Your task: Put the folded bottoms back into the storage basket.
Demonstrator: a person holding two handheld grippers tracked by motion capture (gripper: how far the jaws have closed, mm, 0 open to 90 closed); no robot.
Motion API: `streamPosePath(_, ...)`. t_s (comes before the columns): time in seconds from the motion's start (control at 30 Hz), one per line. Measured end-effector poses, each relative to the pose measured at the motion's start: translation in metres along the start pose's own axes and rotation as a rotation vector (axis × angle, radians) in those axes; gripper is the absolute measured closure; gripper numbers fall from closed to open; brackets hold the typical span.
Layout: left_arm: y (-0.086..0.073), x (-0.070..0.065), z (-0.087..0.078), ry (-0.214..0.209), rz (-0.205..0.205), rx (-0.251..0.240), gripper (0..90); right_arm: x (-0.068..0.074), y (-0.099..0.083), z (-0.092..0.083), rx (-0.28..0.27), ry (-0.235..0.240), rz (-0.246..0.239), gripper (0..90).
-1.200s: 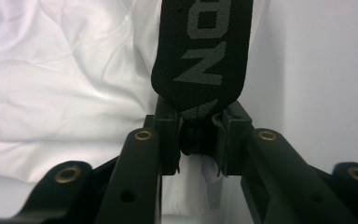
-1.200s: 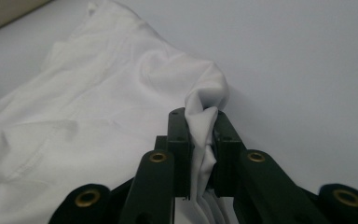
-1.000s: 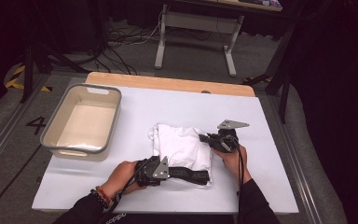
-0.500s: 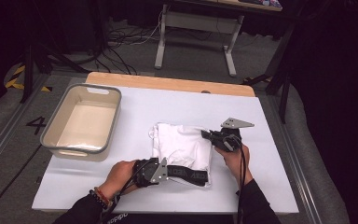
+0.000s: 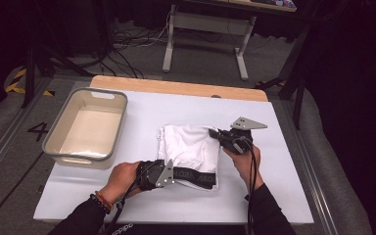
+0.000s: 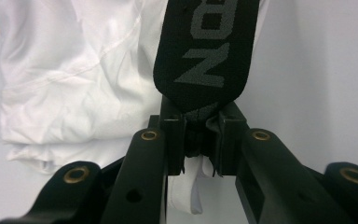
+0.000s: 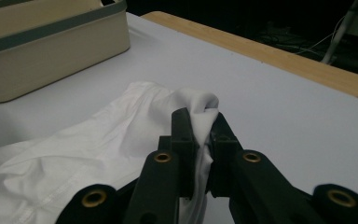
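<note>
I have lifted both tools a little since a second ago, my left gripper [image 6: 193, 140] pinching the black band [image 6: 205, 51] and my right gripper [image 7: 200, 140] pinching the white cloth [image 5: 188, 147], so the fold can start.

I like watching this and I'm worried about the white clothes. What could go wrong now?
The left gripper pinches just the end of the black waistband, so it might slip out. The right gripper holds a small fold of the white garment, which could pull free too. The rest sags onto the table, so a fold could come out crooked.
</note>
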State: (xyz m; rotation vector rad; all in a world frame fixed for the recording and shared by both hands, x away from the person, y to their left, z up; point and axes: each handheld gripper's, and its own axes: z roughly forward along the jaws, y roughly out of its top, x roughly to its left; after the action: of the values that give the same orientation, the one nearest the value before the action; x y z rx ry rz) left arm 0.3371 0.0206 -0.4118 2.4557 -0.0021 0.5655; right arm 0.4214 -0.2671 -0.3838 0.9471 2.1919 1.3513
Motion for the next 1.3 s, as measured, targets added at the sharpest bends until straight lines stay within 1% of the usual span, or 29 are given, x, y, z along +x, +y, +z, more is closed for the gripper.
streamPosePath(0.03, 0.001, 0.002, -0.002, -0.002, 0.001, 0.006, 77.9, 0.001, 0.004, -0.001, -0.006, -0.001, -0.009, 84.1)
streamPosePath(0.07, 0.002, 0.004, -0.003, 0.005, -0.002, -0.002, 77.9, 0.002, 0.008, -0.002, -0.021, 0.004, -0.010, 84.1)
streamPosePath(0.1, 0.003, 0.007, -0.005, 0.009, 0.002, -0.001, 77.9, 0.003, 0.013, -0.004, -0.025, 0.002, -0.021, 84.1)
streamPosePath(0.13, 0.003, 0.008, -0.006, 0.008, -0.004, -0.006, 77.9, 0.003, 0.018, -0.004, -0.030, -0.005, -0.034, 84.1)
streamPosePath(0.17, 0.003, 0.010, -0.007, 0.016, -0.004, -0.006, 77.9, 0.003, 0.025, -0.004, -0.037, -0.005, -0.035, 84.1)
streamPosePath(0.2, 0.003, 0.011, -0.009, 0.020, -0.002, -0.005, 77.9, 0.003, 0.025, -0.004, -0.037, -0.005, -0.035, 84.1)
streamPosePath(0.27, 0.002, 0.014, -0.011, 0.030, -0.006, -0.007, 77.8, 0.004, 0.031, -0.004, -0.038, -0.016, -0.045, 84.1)
streamPosePath(0.33, -0.001, 0.019, -0.014, 0.031, -0.034, -0.029, 77.8, 0.007, 0.040, -0.004, -0.047, -0.019, -0.063, 84.1)
streamPosePath(0.37, -0.001, 0.019, -0.014, 0.031, -0.034, -0.029, 77.8, 0.007, 0.040, -0.004, -0.047, -0.019, -0.063, 84.1)
streamPosePath(0.43, -0.003, 0.021, -0.015, 0.044, -0.037, -0.026, 77.8, 0.009, 0.045, -0.003, -0.047, -0.026, -0.078, 84.1)
streamPosePath(0.63, -0.005, 0.024, -0.018, 0.054, -0.044, -0.032, 77.8, 0.014, 0.053, 0.002, -0.046, -0.029, -0.095, 84.0)
streamPosePath(0.7, -0.006, 0.026, -0.018, 0.068, -0.045, -0.029, 77.7, 0.016, 0.058, 0.003, -0.054, -0.029, -0.105, 84.1)
streamPosePath(0.77, -0.006, 0.026, -0.019, 0.073, -0.049, -0.034, 77.7, 0.017, 0.059, 0.003, -0.056, -0.030, -0.110, 84.1)
streamPosePath(0.83, -0.007, 0.028, -0.020, 0.078, -0.046, -0.028, 77.7, 0.018, 0.062, 0.004, -0.059, -0.031, -0.116, 84.1)
streamPosePath(0.9, -0.008, 0.030, -0.022, 0.084, -0.053, -0.033, 77.8, 0.020, 0.067, 0.005, -0.059, -0.037, -0.128, 84.0)
streamPosePath(1.1, -0.010, 0.034, -0.026, 0.107, -0.058, -0.037, 77.7, 0.022, 0.074, 0.007, -0.069, -0.041, -0.140, 84.0)
streamPosePath(1.2, -0.011, 0.036, -0.029, 0.109, -0.060, -0.037, 77.7, 0.023, 0.075, 0.008, -0.070, -0.043, -0.142, 84.0)
streamPosePath(1.3, -0.014, 0.039, -0.031, 0.110, -0.071, -0.044, 77.7, 0.024, 0.078, 0.009, -0.079, -0.040, -0.140, 84.0)
